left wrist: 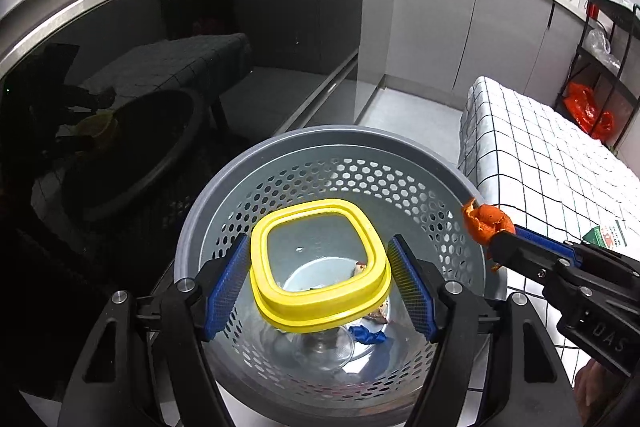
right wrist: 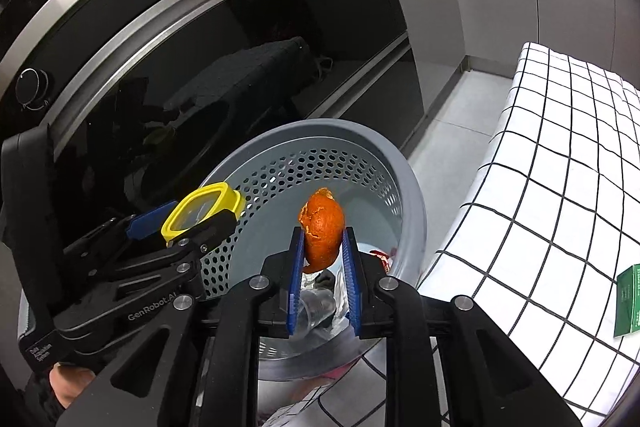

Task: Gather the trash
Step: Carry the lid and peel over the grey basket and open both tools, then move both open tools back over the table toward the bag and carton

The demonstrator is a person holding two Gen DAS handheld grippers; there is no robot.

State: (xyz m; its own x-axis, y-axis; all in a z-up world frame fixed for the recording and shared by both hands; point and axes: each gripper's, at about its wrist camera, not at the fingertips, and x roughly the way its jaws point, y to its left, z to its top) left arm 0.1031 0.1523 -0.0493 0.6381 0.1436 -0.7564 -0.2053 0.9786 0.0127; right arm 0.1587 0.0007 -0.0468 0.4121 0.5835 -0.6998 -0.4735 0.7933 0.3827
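With scraps already in the grey bin (left wrist: 400, 143), left gripper (left wrist: 320, 281) clutching yellow lid (left wrist: 320, 267), right gripper (right wrist: 323, 259) pinching orange peel (right wrist: 323, 231) over it; green box (right wrist: 630, 301) awaiting on desk (right wrist: 560, 187).

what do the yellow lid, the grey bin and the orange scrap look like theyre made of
Yellow lid: looks like glossy moulded plastic, with a clear, see-through centre panel.
Grey bin: probably matte plastic, its wall perforated with neat hexagonal holes.
Orange scrap: apparently citrus peel, with dimpled skin and a torn, curled edge, pinched in the right claw.
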